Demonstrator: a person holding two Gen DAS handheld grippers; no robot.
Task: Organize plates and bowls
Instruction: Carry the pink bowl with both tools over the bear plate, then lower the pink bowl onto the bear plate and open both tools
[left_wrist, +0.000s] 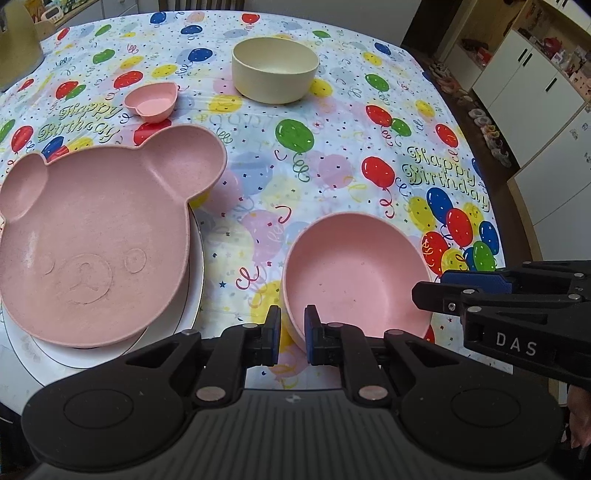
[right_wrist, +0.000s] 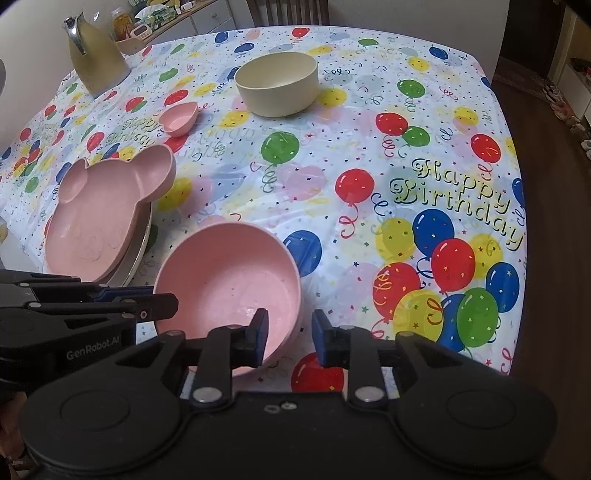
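A pink round bowl (left_wrist: 354, 273) (right_wrist: 229, 280) sits on the near part of the table. My left gripper (left_wrist: 291, 334) straddles its near-left rim, jaws a small gap apart, one finger outside and one inside. My right gripper (right_wrist: 290, 338) straddles its near-right rim, jaws open, left finger inside the bowl. A pink bear-shaped plate (left_wrist: 92, 236) (right_wrist: 99, 221) lies on a white round plate (left_wrist: 177, 314) (right_wrist: 142, 243) at the left. A small pink heart-shaped dish (left_wrist: 151, 101) (right_wrist: 179, 118) and a cream bowl (left_wrist: 275, 70) (right_wrist: 277, 81) stand farther back.
The table wears a balloon-print birthday cloth (left_wrist: 314, 177) (right_wrist: 369, 155). A pale yellow kettle (right_wrist: 96, 55) stands at the far left corner. The table's right edge (right_wrist: 517, 184) drops to a dark floor with white cabinets (left_wrist: 535, 81) beyond.
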